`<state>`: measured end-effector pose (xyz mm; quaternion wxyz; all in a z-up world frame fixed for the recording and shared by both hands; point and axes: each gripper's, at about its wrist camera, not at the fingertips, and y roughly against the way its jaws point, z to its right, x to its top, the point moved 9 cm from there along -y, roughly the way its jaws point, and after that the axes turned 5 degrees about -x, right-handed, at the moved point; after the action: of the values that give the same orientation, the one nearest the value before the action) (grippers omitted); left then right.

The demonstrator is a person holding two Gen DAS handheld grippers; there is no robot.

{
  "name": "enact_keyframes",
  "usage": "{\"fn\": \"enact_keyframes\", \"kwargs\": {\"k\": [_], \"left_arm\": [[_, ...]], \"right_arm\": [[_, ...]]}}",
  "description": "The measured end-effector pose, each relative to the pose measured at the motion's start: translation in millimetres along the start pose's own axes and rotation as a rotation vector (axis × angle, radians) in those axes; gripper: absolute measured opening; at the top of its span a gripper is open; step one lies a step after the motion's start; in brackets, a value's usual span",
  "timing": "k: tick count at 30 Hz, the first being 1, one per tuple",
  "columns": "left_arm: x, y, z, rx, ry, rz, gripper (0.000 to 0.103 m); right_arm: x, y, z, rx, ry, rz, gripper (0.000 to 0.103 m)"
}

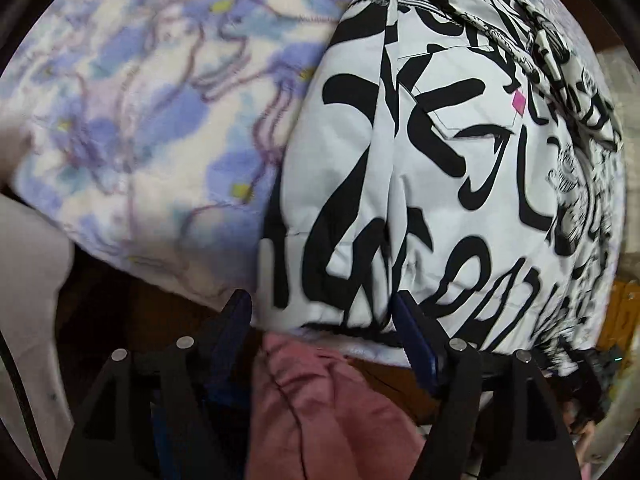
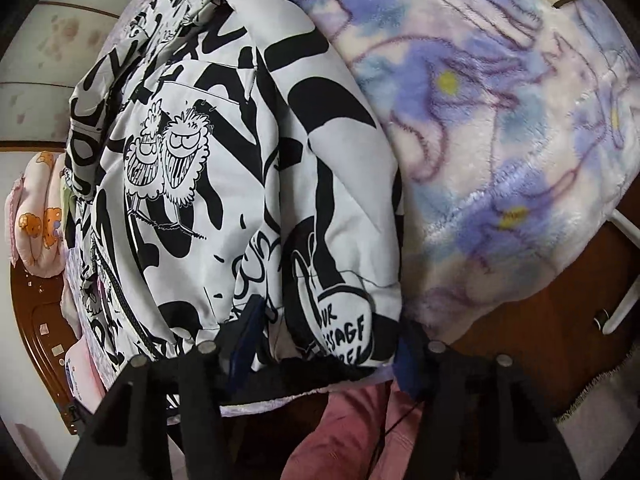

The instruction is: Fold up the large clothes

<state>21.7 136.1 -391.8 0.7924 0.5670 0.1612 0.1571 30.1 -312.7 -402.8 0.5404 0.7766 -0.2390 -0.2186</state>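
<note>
A large white jacket with black graffiti lettering [image 1: 440, 184] lies folded lengthwise on the bed, sleeves laid over the body. It also shows in the right wrist view [image 2: 224, 184], with cartoon figures printed on it. My left gripper [image 1: 324, 312] is open, its blue-padded fingers [image 1: 412, 332] spread at the jacket's near hem. My right gripper [image 2: 328, 328] is open too, its fingers on either side of the near hem edge, around the lower corner of the jacket. Neither grips the cloth.
A fluffy blue and purple floral blanket [image 1: 152, 120] covers the bed beside the jacket, and shows at right in the right wrist view [image 2: 500, 120]. Pink trousers [image 1: 320, 412] are below the grippers. A pink pillow [image 2: 40, 216] and brown bed frame [image 2: 36, 320] lie at left.
</note>
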Motion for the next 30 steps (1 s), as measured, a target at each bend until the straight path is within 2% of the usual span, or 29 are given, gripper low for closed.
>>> {"fn": "enact_keyframes", "kwargs": {"k": [2,5,9,13,15,16,18,19,20,22,26,28,30], "left_arm": [[3.0,-7.2,-4.4,-0.006,0.005,-0.029,0.072],[6.8,-17.0,-8.4,0.000,-0.022,-0.072,0.078],[11.7,-27.0,-7.3,-0.054,-0.006,-0.117,0.078],[16.1,-34.4,-9.0,-0.069,0.056,-0.133,0.068],[19.2,-32.5,-12.4,-0.054,0.089,-0.123,0.061],[19.2,-30.4,-11.2,-0.051,0.098,-0.117,0.053],[14.7,-25.1,-7.4,-0.044,0.126,-0.098,0.044],[13.6,-22.0,-4.1,-0.046,0.129,-0.086,0.035],[12.8,-19.8,-0.8,-0.048,0.127,-0.076,0.030],[8.3,-15.0,6.0,-0.037,0.129,-0.050,0.024],[3.7,-1.8,15.8,-0.038,0.132,0.001,0.021],[-0.6,13.2,21.6,-0.055,0.132,0.031,0.020],[-0.6,30.4,29.8,-0.089,0.136,0.057,0.019]], "right_arm": [[5.0,-3.3,-2.0,-0.019,0.003,-0.013,0.056],[10.4,-10.7,-3.8,-0.036,-0.034,-0.030,0.056],[10.4,-18.3,-7.6,-0.095,-0.034,-0.033,0.055],[8.7,-19.5,-10.8,-0.106,-0.046,-0.028,0.052],[7.9,-20.8,-18.0,-0.111,-0.055,-0.022,0.049],[7.1,-20.1,-19.0,-0.117,-0.058,-0.016,0.047],[5.4,-17.0,-24.9,-0.139,-0.050,-0.003,0.038],[4.1,-14.6,-29.5,-0.139,-0.046,0.001,0.034],[2.9,-12.2,-35.4,-0.128,-0.039,0.009,0.028],[1.3,-9.6,-41.8,-0.130,-0.014,0.022,0.026],[-1.9,0.9,-53.0,-0.112,0.005,0.029,0.018],[-2.8,11.6,-59.5,-0.068,0.027,0.027,0.017],[-4.3,25.3,-76.0,0.034,0.056,0.013,0.016]]}}
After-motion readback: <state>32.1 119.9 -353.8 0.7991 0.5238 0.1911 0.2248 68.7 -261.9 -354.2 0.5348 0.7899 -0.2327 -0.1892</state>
